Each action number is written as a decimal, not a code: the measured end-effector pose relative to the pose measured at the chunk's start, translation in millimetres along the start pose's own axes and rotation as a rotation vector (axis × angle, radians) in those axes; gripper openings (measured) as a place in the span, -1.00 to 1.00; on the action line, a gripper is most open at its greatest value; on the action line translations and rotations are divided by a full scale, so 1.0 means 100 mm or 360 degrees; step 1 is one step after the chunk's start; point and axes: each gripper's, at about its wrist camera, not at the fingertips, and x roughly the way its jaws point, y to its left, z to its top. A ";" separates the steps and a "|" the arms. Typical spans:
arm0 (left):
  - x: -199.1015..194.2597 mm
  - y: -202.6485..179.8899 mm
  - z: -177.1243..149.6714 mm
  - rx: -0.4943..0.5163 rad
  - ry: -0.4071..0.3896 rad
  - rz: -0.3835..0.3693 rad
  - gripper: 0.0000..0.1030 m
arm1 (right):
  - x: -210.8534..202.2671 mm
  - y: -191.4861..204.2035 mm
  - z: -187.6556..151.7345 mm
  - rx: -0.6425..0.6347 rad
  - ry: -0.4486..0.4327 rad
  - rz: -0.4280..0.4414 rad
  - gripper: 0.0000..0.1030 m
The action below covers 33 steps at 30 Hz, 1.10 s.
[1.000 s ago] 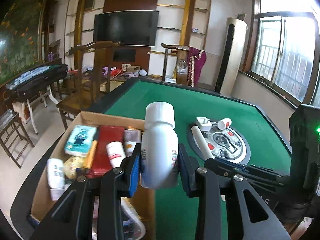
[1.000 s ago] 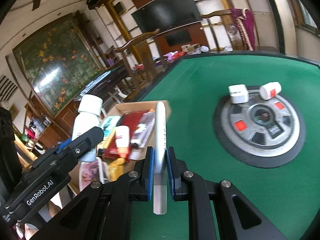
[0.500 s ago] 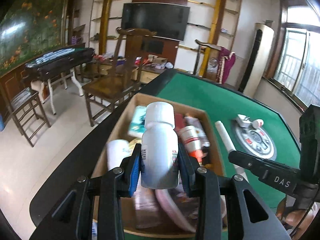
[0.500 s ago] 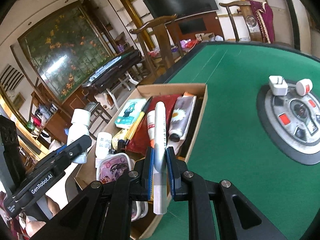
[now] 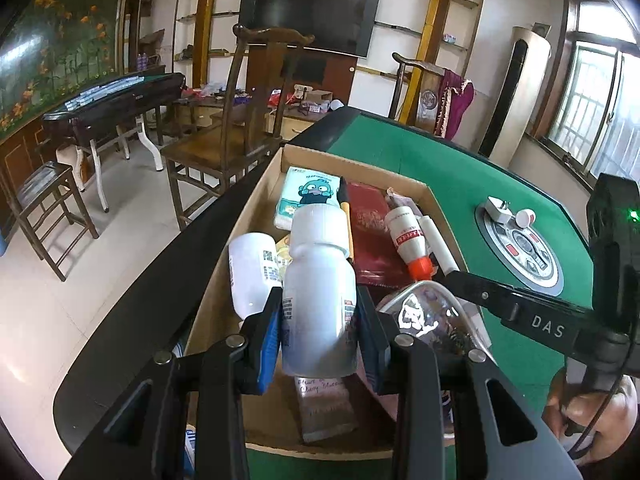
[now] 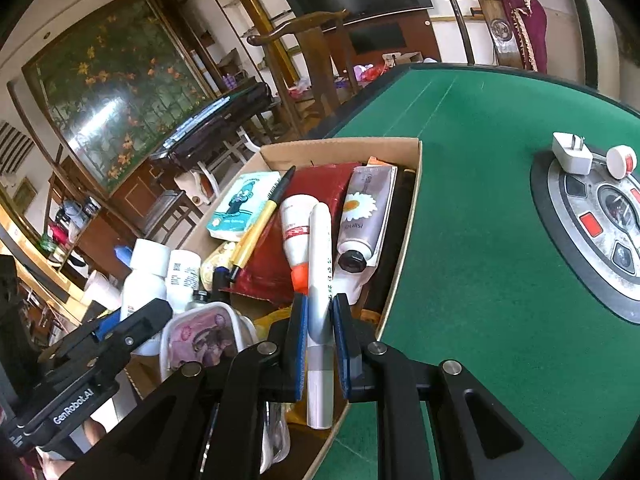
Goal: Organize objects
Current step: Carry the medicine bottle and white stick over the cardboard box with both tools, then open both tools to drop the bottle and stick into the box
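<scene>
Two loads are hanging over the cardboard box right now, one in each of my grippers. Below and ahead of both tools the box is sitting crowded: red pouch, tissue pack, daisy tube, orange-capped bottle. My left gripper is clamping the white pill bottle upright, above the near left part, beside another white bottle lying there. My right gripper is pinching the slim white pen, its long axis running straight out along my fingers, over the near right side. I'm judging both drops are close.
</scene>
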 end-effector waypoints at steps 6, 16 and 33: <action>0.06 0.03 -0.04 0.0010 0.0048 0.0005 -0.35 | 0.07 -0.01 -0.01 0.0000 0.0020 -0.0012 -0.73; 0.07 0.04 -0.09 -0.0014 0.0053 -0.0016 -0.27 | 0.06 0.01 -0.02 -0.0039 0.0046 -0.0041 -0.68; -0.21 -0.80 0.35 0.0127 0.0039 -0.0261 0.01 | -1.21 -0.91 -0.03 0.0138 -0.0216 -0.0102 -0.10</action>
